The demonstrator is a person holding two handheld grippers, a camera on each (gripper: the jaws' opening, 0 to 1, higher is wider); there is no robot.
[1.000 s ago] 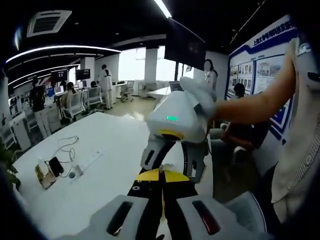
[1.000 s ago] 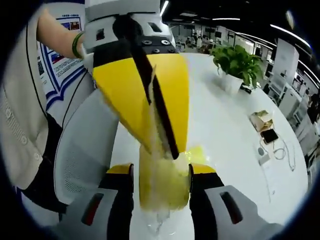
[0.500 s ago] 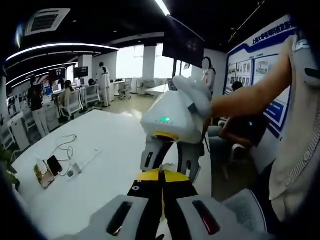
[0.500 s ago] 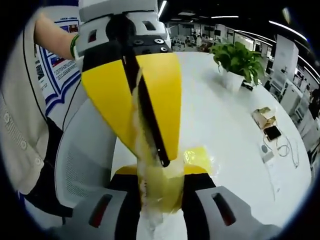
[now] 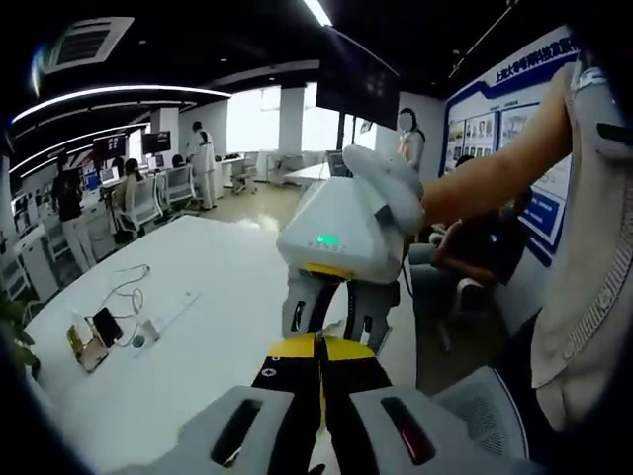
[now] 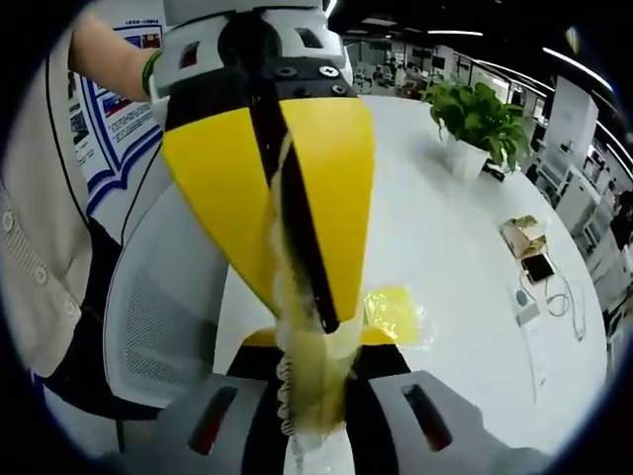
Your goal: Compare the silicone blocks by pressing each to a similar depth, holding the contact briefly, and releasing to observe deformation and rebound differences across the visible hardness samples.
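the right tongs pinch one pale yellow silicone block inside a clear bag, squeezing it narrow between the jaws. the left tongs come down from above onto the same block, pressed together, and appear to grip the bag's top edge. the block's long axis runs up along both tongs. a second yellow block lies on the white worktop just beyond, to the right, nearer the right tongs. i count two blocks.
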